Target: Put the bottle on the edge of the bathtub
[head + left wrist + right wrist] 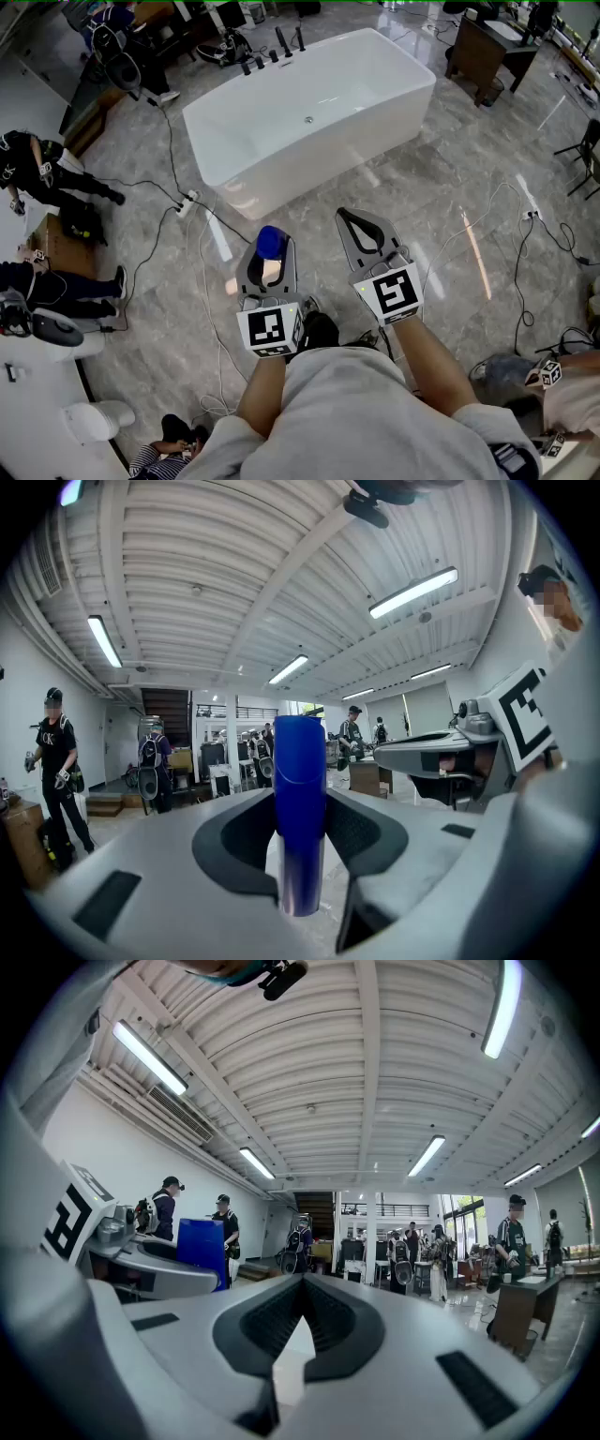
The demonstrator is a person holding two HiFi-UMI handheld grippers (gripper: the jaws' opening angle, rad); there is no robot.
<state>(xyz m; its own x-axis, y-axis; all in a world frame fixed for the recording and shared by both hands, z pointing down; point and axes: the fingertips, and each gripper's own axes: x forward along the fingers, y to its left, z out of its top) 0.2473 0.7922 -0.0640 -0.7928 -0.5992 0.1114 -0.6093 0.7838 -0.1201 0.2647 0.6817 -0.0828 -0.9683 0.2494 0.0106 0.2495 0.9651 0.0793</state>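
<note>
The jaws of the left gripper (pixel 268 262) are closed on the blue bottle (pixel 300 808), which stands upright between the dark pads and rises above them. The right gripper (pixel 302 1281) is beside it, its jaws closed tip to tip with nothing in them. Both are held roughly level above the grey tiled floor (pixel 422 187). The white bathtub (pixel 394 56) stands well ahead of them, black taps (pixel 272 52) at its far end. Cables (pixel 202 281) trail across the floor, and people (pixel 47 178) stand off to the left.
</note>
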